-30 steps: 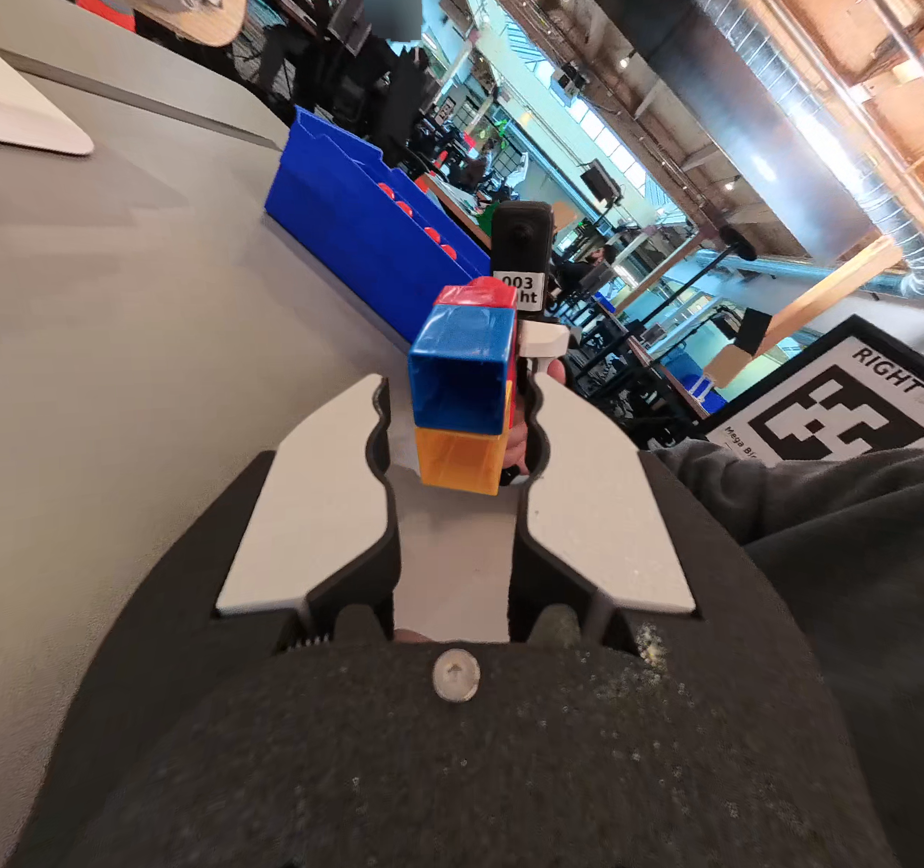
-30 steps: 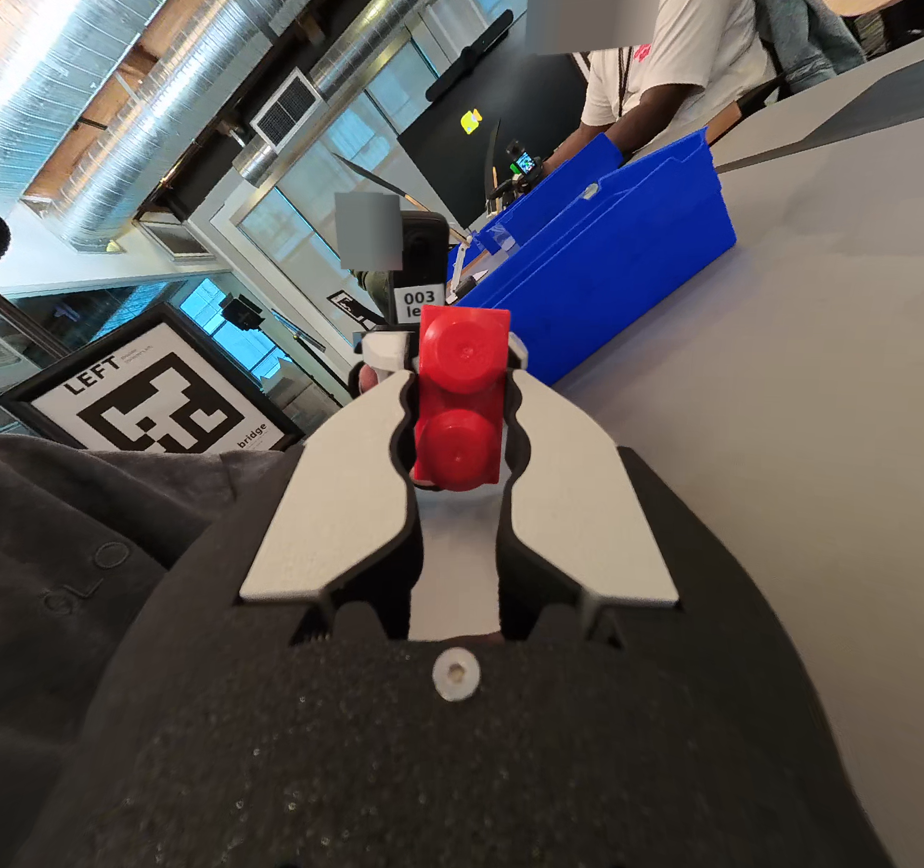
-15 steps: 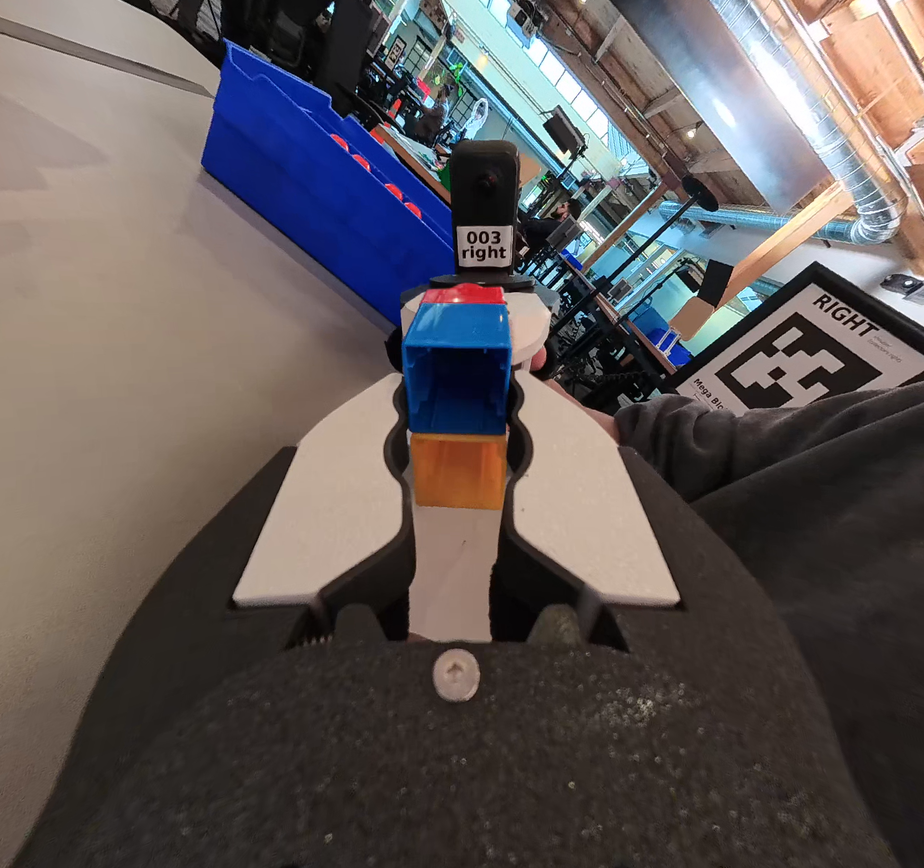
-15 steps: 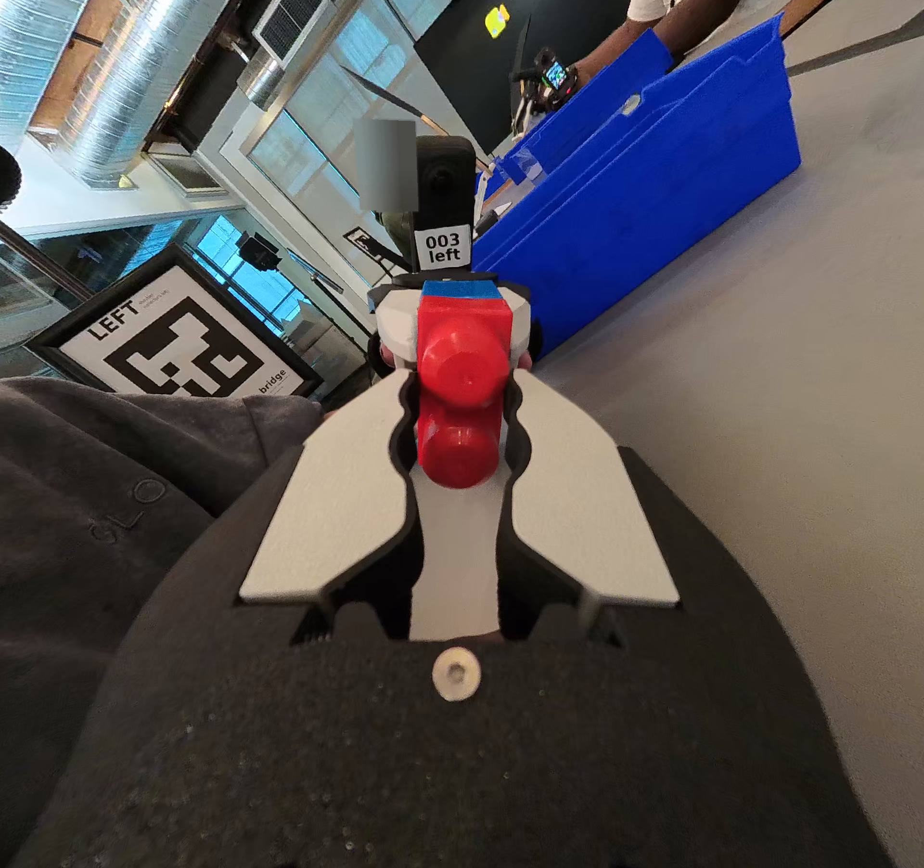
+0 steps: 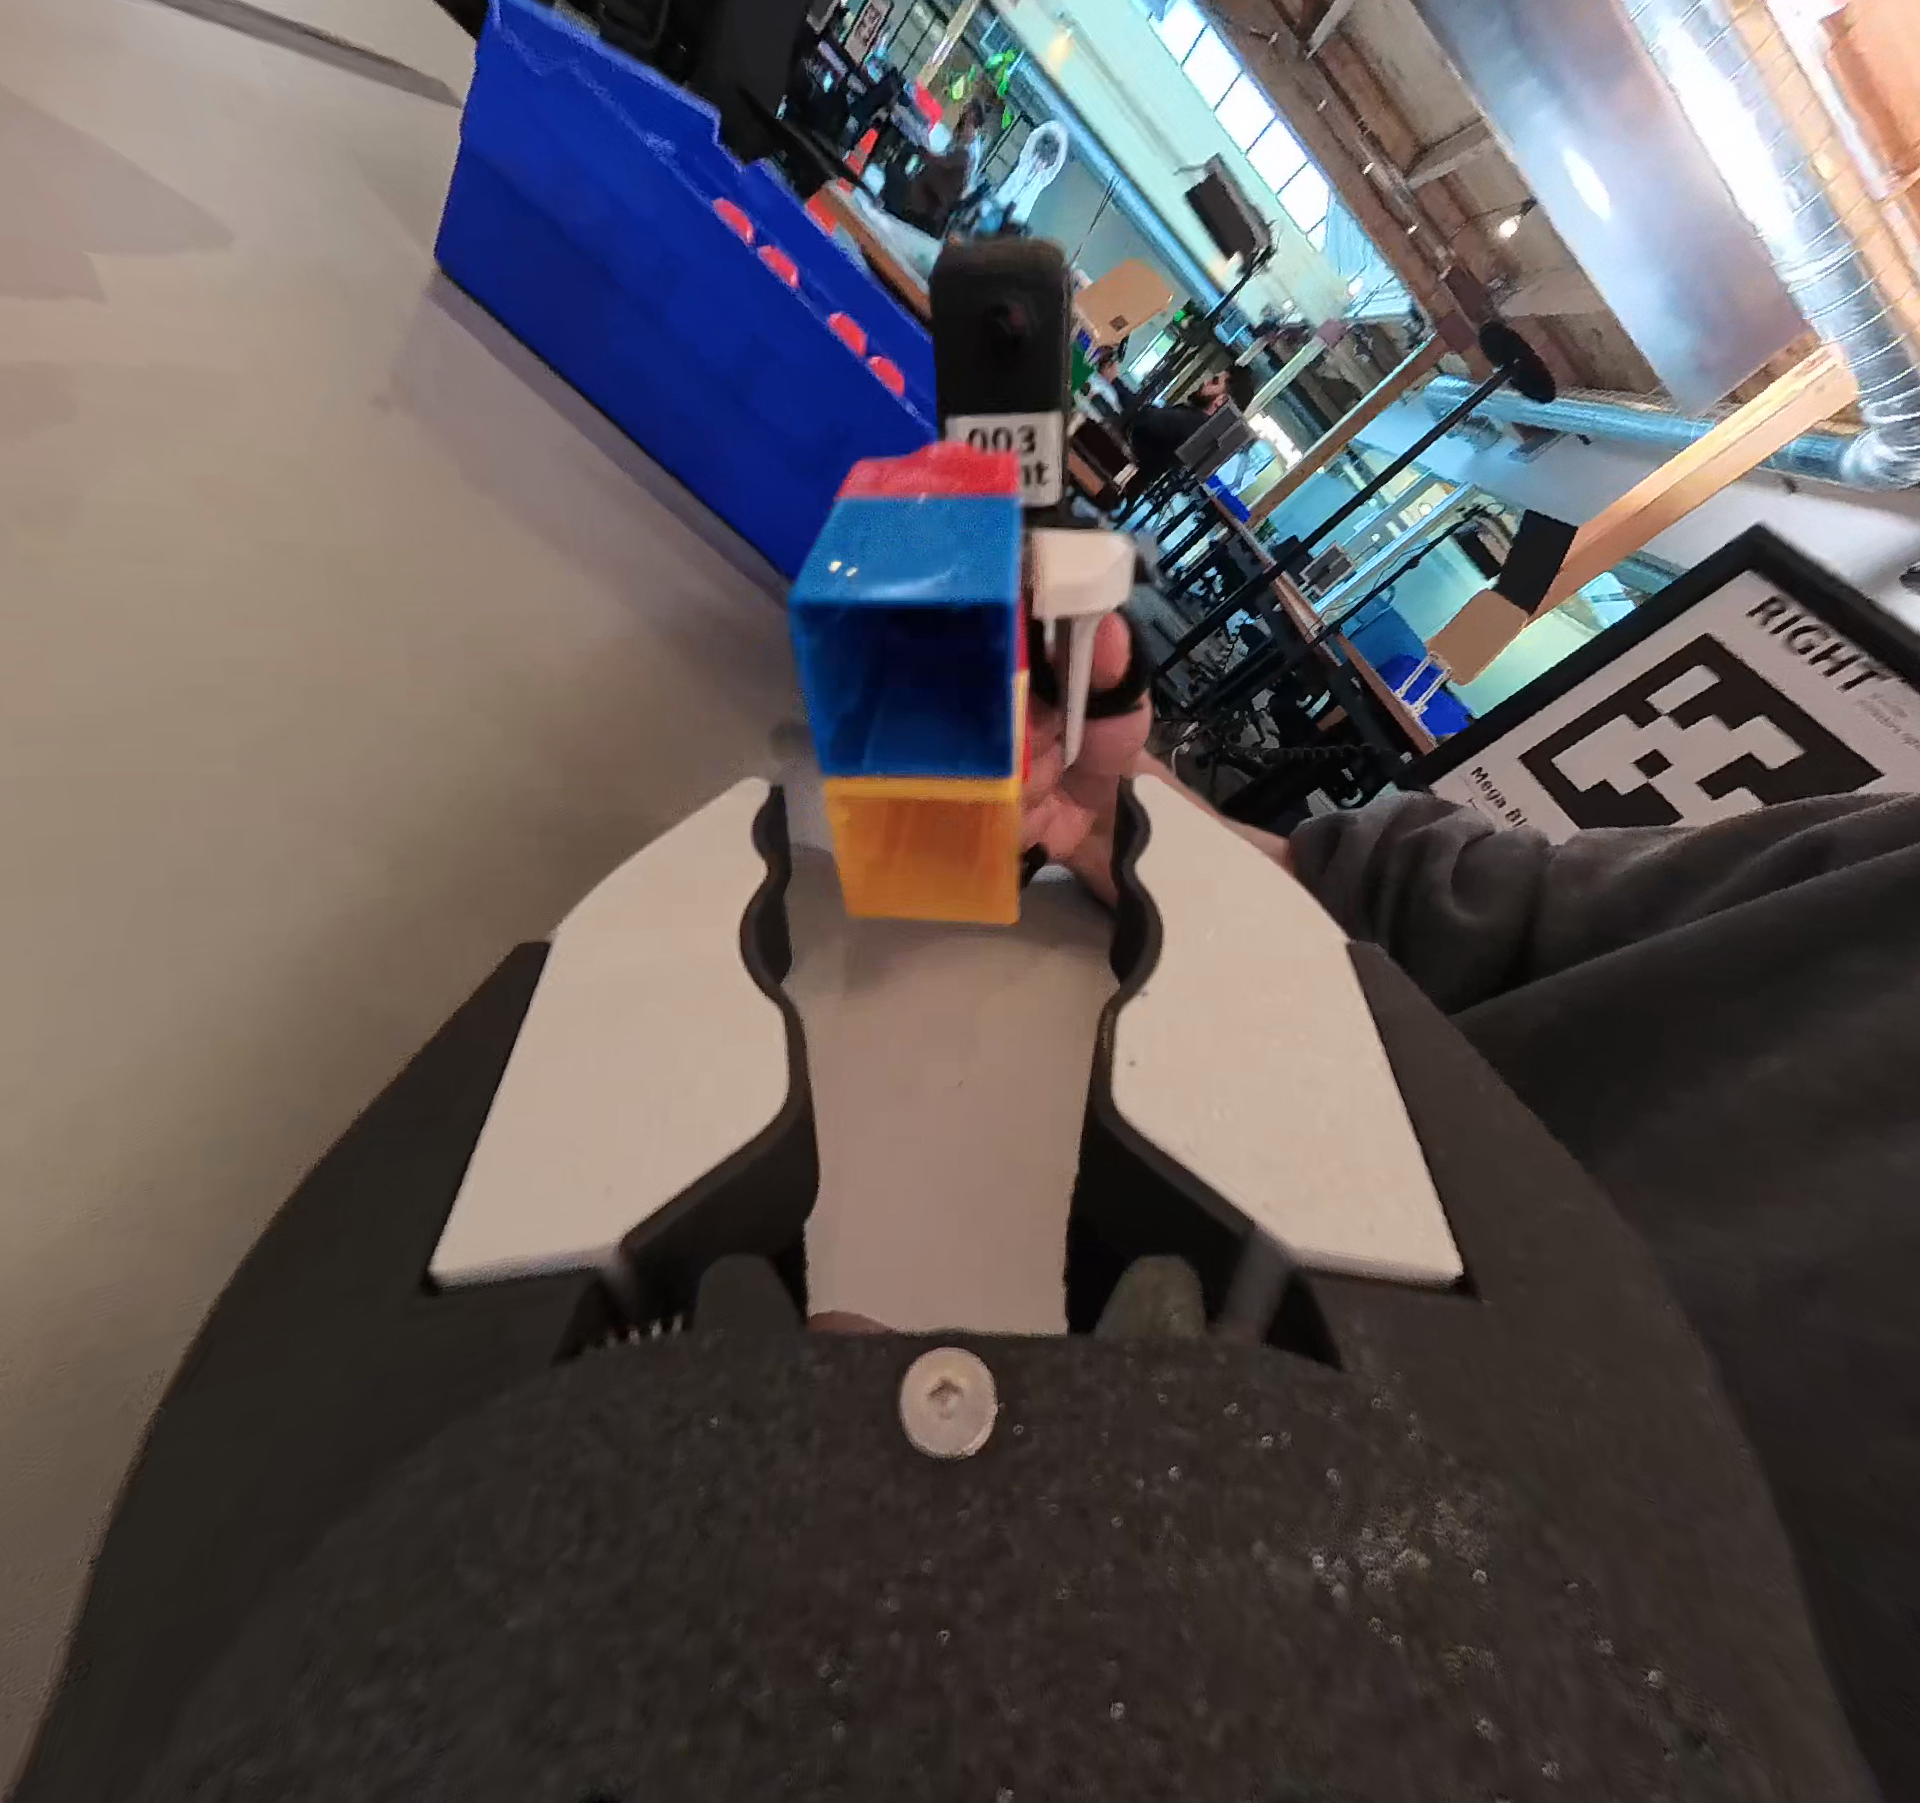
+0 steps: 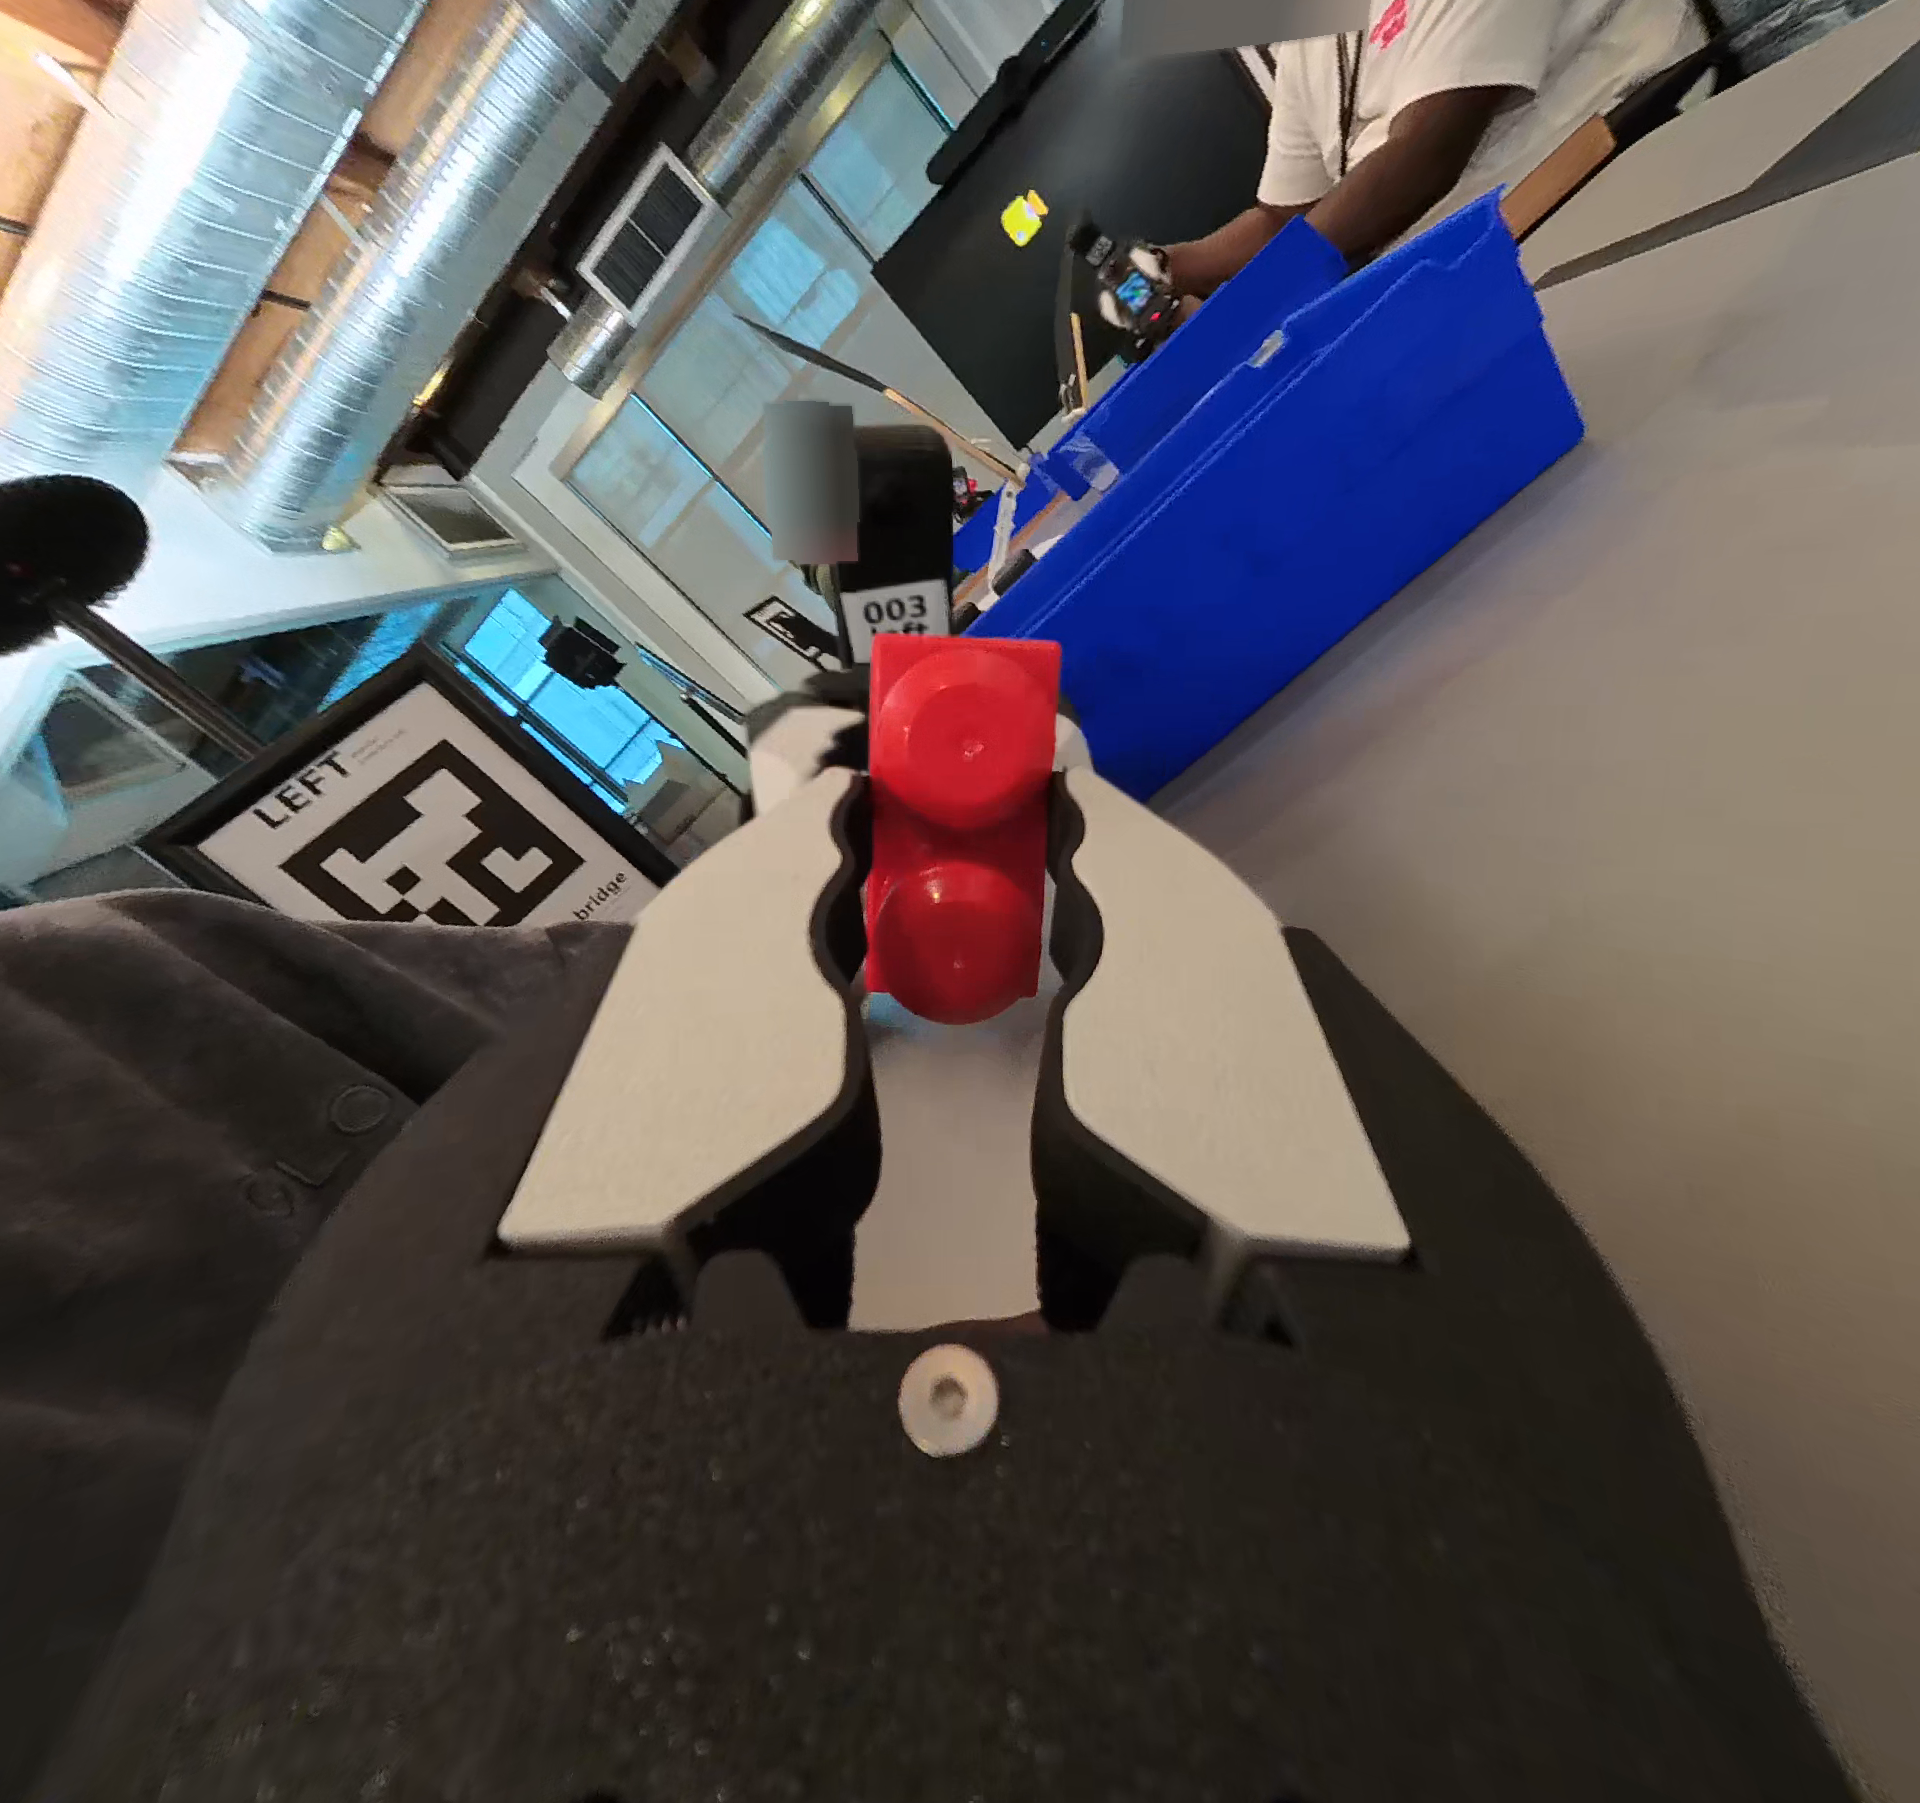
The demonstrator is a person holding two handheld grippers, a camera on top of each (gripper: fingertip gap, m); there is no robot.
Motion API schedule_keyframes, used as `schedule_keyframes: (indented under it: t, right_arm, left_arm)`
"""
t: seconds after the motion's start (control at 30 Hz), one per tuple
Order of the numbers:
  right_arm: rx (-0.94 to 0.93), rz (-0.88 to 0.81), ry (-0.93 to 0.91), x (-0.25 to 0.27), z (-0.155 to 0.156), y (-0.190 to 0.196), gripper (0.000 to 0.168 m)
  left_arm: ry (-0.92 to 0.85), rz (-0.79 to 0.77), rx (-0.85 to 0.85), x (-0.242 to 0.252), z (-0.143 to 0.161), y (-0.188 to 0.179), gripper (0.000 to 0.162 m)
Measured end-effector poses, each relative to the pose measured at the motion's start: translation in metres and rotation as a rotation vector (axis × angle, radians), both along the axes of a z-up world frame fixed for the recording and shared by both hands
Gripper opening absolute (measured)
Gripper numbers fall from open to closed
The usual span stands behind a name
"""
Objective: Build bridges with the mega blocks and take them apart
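Observation:
A stack of three mega blocks hangs in the air between my two grippers. In the left wrist view I see its hollow underside: a blue block (image 5: pixel 904 652) and an orange block (image 5: pixel 925 849) side by side, with a red block (image 5: pixel 930 475) behind them. My left gripper (image 5: pixel 948 795) is open, its jaws wider than the stack, which sits at the tips toward the left finger. In the right wrist view my right gripper (image 6: pixel 958 782) is shut on the red block (image 6: pixel 961 818), whose two studs face the camera. The right gripper (image 5: pixel 1081 579) also shows behind the stack.
A blue bin (image 5: pixel 644 299) stands on the grey table (image 5: pixel 260 714) at the far side; it also shows in the right wrist view (image 6: pixel 1299 527). A framed marker sign (image 5: pixel 1704 714) stands behind a dark sleeve (image 5: pixel 1610 974). A person in a white shirt (image 6: pixel 1455 39) is beyond the bin. About 4 cm separates my left fingertips from my right.
Half a second ago my left gripper was shut on the blue and orange blocks; now it has opened and drawn back a little. My right gripper still holds the red block.

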State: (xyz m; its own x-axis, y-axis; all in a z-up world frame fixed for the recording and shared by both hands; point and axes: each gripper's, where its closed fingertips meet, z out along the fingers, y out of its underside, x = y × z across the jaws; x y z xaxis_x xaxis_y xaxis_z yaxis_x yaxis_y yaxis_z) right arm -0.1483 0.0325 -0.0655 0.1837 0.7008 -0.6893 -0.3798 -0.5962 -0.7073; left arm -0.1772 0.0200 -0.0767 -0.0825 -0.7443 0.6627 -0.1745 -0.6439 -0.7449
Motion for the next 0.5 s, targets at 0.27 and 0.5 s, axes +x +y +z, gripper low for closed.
schedule_keyframes:
  t: [0.27,0.5]
  right_arm:
    - [0.018,-0.009,-0.028,-0.0027,-0.0006,-0.0014,0.032]
    - [-0.006,-0.007,-0.015,-0.0067,-0.0043,-0.0018,0.033]
  left_arm:
    - [0.012,-0.013,-0.017,0.0045,-0.0131,-0.0028,0.036]
    - [0.006,-0.024,-0.032,0.0029,-0.0126,-0.0019,0.035]
